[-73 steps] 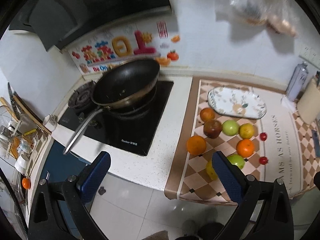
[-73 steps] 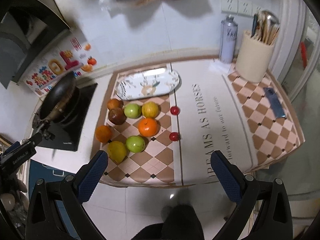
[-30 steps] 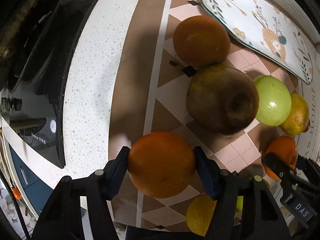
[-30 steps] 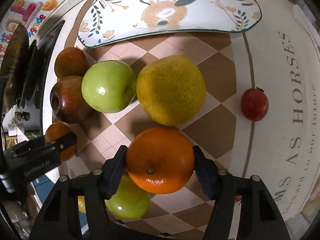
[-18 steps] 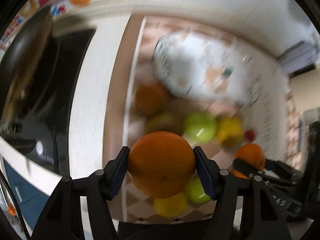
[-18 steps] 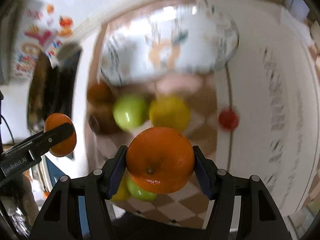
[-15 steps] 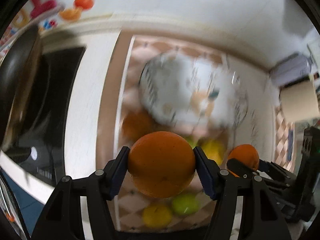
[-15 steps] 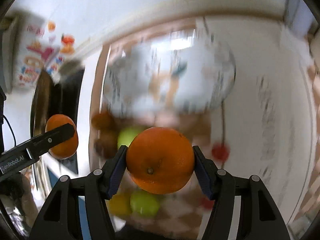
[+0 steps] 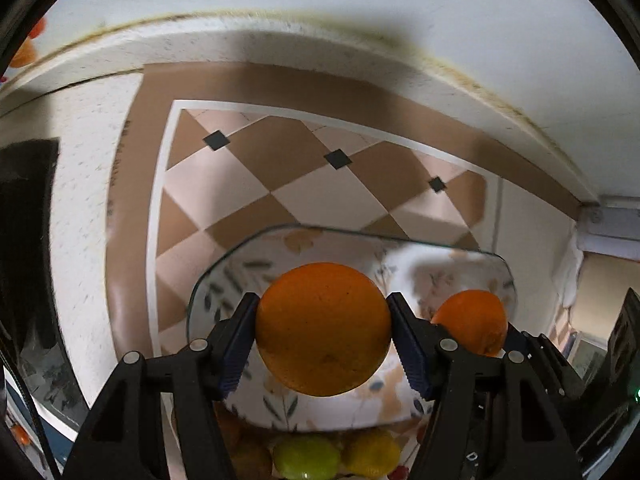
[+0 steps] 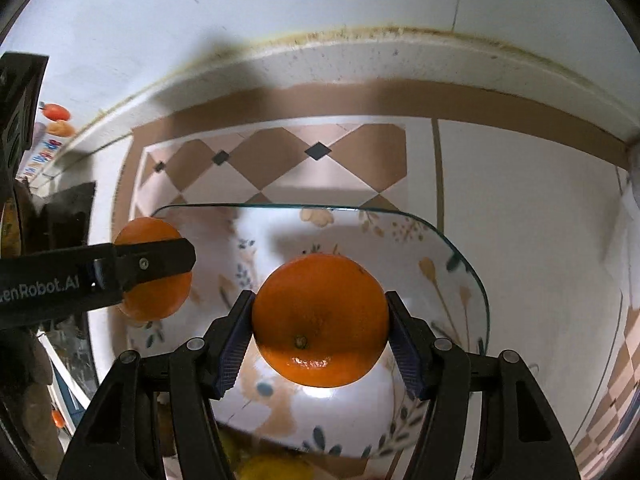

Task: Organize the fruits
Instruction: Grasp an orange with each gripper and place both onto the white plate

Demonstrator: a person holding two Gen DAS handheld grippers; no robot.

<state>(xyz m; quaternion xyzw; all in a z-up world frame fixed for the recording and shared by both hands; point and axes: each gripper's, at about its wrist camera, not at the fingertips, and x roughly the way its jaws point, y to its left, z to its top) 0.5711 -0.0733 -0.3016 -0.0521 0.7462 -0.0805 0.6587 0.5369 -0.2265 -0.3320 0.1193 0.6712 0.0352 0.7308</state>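
Gripping one orange (image 9: pixel 323 328) between left fingers (image 9: pixel 236 344), another orange (image 10: pixel 320 320) clamped between right fingers (image 10: pixel 234 342), both seemingly above plate (image 10: pixel 460 264).

1. The left tool (image 9: pixel 323 330) has matte black plastic arms shaped in angular, open triangular frames.
2. Its fingers (image 9: pixel 239 342) carry dark blue ribbed pads on their inner faces.
3. Round silver screws sit on the arms just behind the pads.
4. The right tool (image 10: pixel 320 328) has the same build: black frame, blue ribbed pads, silver screws.
5. Beside the right tool, the left tool's black flank bears white lettering, partly cut off, and one screw.
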